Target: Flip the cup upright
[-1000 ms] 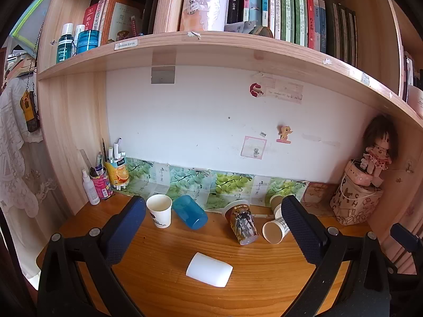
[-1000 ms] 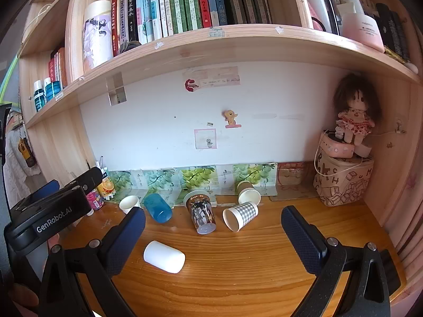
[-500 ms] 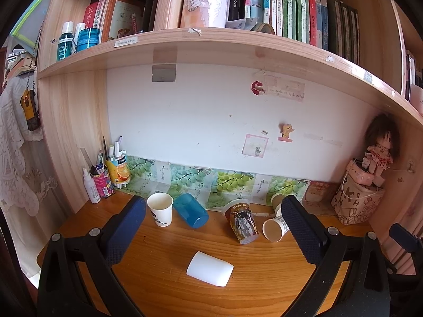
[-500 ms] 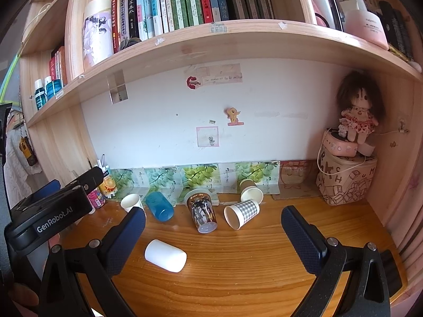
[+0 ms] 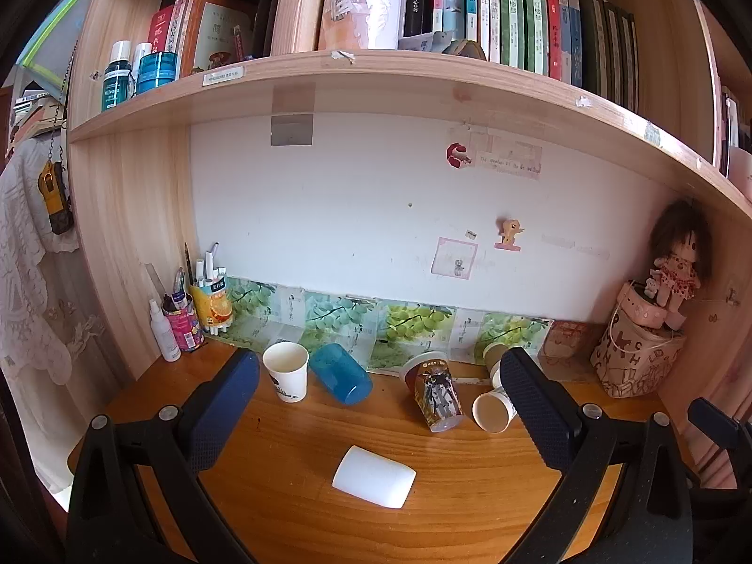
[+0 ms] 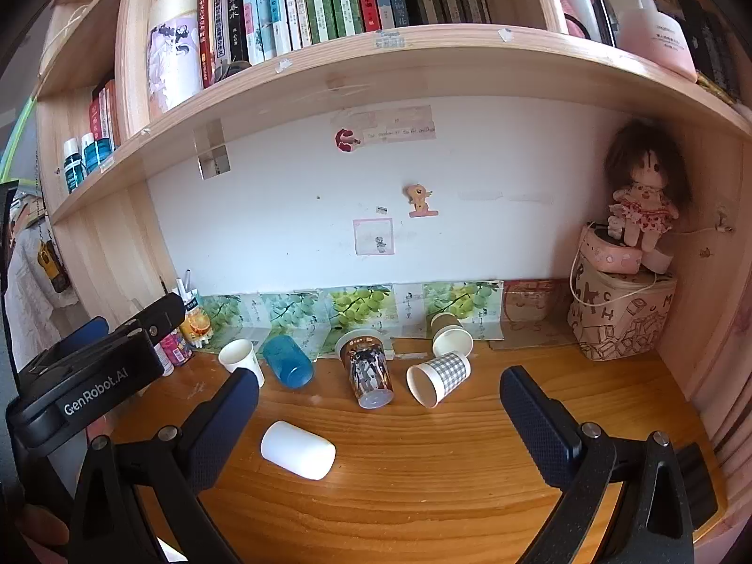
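Both grippers, left [image 5: 376, 395] and right [image 6: 376, 404], held above the desk's [image 6: 446, 470] front edge, jaws wide, gripping nothing. White cup [image 6: 298, 450] on its side near the front edge, left of middle, apart from the rest. Along the back edge: upright paper cup [image 5: 285, 372], blue cup [image 5: 340, 373] tipped over, printed cup [image 6: 368, 372] on its side, checked cup [image 6: 438, 378] on its side, brown cup [image 6: 450, 334] behind it. Doll [image 6: 641, 197] on a box in the back right corner.

Both wrist views look forward along wide-apart fingers, from above the desk [image 5: 291, 507] front edge toward the back wall, at middling range. Left view sits further left. Shared: lying white cup [image 5: 373, 476] [image 6: 298, 449], cup row, bookshelf [image 6: 423, 54].
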Action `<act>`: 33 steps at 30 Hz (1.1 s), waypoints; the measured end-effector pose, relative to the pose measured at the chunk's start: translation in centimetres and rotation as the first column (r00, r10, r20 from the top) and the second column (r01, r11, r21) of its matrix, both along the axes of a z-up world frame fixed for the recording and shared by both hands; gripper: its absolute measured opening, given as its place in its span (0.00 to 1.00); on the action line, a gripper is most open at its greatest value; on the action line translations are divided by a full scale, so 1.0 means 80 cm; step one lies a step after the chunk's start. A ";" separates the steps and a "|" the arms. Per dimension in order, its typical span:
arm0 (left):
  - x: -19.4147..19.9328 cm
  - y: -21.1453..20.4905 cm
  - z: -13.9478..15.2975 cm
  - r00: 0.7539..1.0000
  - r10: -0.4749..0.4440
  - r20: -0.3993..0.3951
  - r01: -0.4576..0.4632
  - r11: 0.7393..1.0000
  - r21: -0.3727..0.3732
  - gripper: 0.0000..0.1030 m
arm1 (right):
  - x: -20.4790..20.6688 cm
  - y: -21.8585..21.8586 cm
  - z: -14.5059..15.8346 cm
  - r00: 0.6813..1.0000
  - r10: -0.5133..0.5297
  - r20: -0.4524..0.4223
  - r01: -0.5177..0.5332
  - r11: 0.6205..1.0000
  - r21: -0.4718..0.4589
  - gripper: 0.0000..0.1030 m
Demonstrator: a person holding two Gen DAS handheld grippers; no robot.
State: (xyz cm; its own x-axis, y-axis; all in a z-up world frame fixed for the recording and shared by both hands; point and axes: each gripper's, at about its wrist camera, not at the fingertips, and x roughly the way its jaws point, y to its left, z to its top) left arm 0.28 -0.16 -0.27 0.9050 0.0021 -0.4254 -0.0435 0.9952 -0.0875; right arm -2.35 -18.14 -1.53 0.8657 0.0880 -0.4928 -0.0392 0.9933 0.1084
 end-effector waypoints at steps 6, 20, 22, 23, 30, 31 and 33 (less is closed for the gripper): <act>0.004 0.007 -0.006 0.999 0.018 -0.037 -0.018 1.000 -0.021 0.99 | 0.004 0.003 -0.003 0.999 0.027 -0.028 -0.027 1.000 0.000 1.00; 0.041 0.023 -0.039 0.971 0.063 -0.231 -0.082 0.994 -0.076 0.99 | 0.046 -0.004 -0.021 0.988 0.084 -0.131 -0.081 0.996 0.028 1.00; 0.050 0.025 -0.040 0.967 0.070 -0.246 -0.091 0.993 -0.076 0.99 | 0.060 -0.011 -0.023 0.988 0.074 -0.137 -0.068 0.997 0.046 1.00; 0.053 0.026 -0.041 0.965 0.081 -0.251 -0.102 0.992 -0.071 0.99 | 0.067 -0.015 -0.024 0.988 0.068 -0.139 -0.062 0.997 0.052 1.00; 0.080 0.035 -0.042 0.955 0.119 -0.273 -0.140 0.989 -0.057 0.99 | 0.125 -0.049 -0.038 0.988 0.024 -0.153 -0.007 0.994 0.110 1.00; 0.084 0.036 -0.042 0.953 0.116 -0.281 -0.139 0.988 -0.064 0.99 | 0.133 -0.053 -0.041 0.987 0.017 -0.159 0.002 0.993 0.118 1.00; 0.091 0.038 -0.043 0.947 0.117 -0.299 -0.141 0.988 -0.062 0.99 | 0.150 -0.061 -0.048 0.985 0.009 -0.172 0.014 0.991 0.133 1.00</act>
